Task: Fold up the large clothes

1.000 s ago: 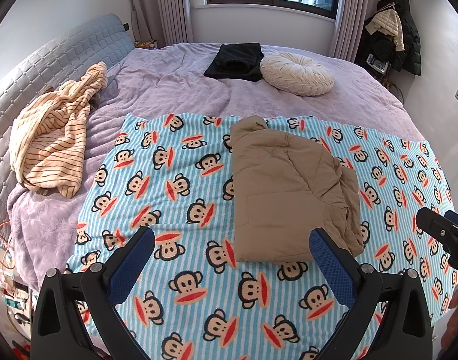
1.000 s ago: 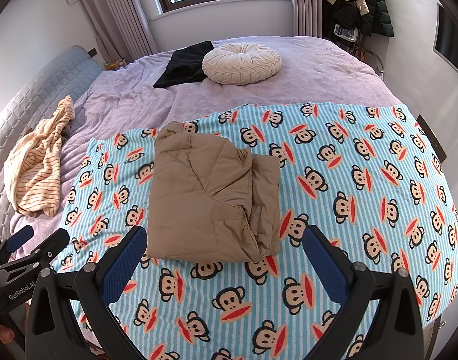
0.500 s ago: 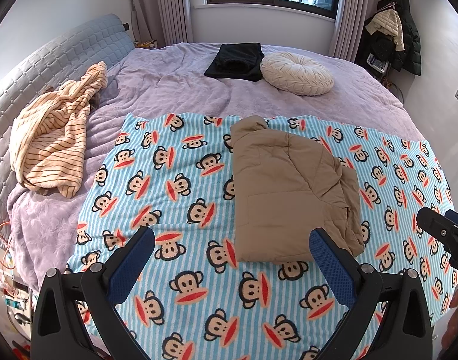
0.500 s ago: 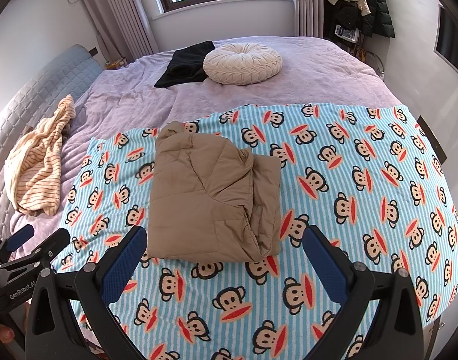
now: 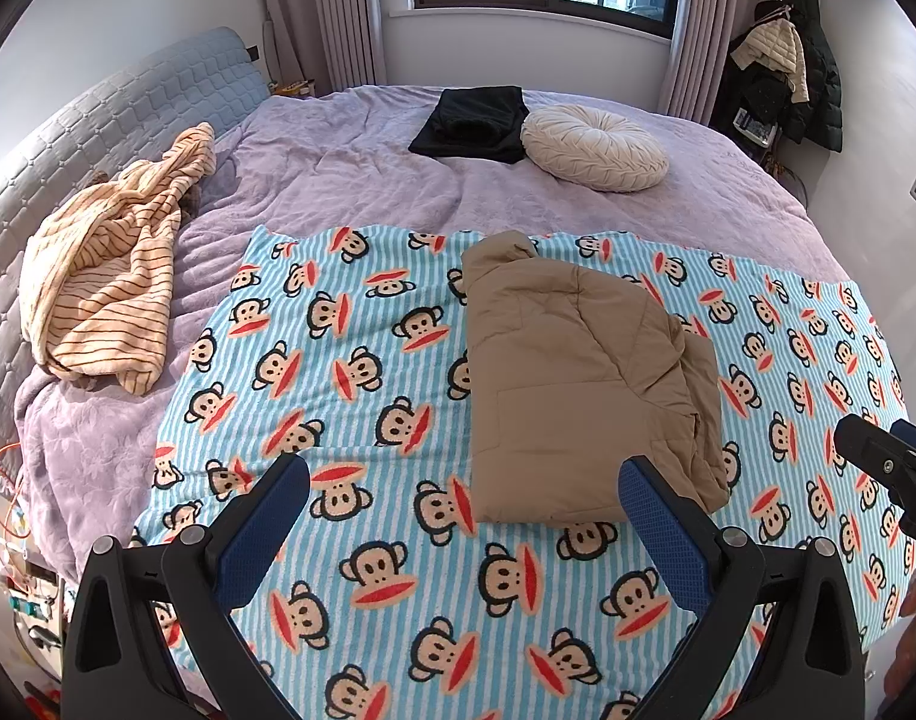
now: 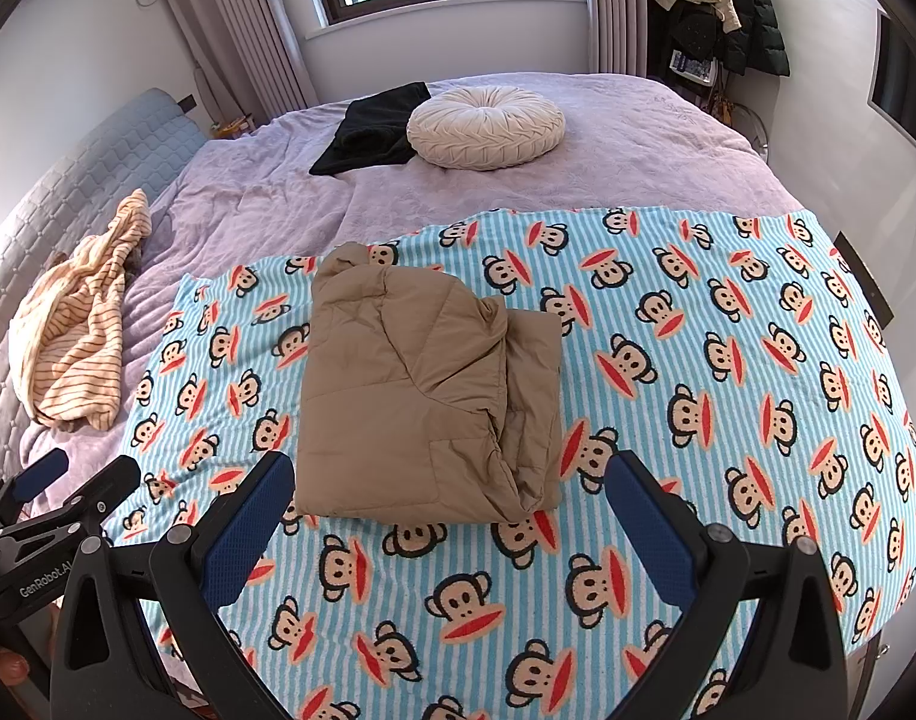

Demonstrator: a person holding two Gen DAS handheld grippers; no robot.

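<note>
My left gripper (image 5: 464,504), two black arms tipped with blue mesh pads, stands with its jaws spread wide and nothing between them, poised above the near edge of the bed; my right gripper (image 6: 449,501), of the same build, is likewise spread wide and empty, and appears at the right border of the left wrist view; the left gripper in turn shows at the lower left of the right wrist view; just beyond both sets of fingertips lies the tan quilted jacket (image 5: 584,384), folded into a thick, roughly rectangular bundle, its layered edges stacked on its right side and a rounded collar or hood end at its far corner; neither gripper touches it; the jacket rests on a blue-and-white striped blanket printed with cartoon monkey faces (image 5: 350,360), which covers the near half of the bed; beyond it, a lilac plush bedspread (image 5: 362,174); on this, well apart from the jacket, a crumpled cream garment with brown stripes (image 5: 107,264) near the grey quilted headboard (image 5: 128,114), a folded black garment (image 5: 473,123), and touching it a round cream pleated cushion (image 5: 596,147); coats hang in the far right corner (image 5: 788,60)
</note>
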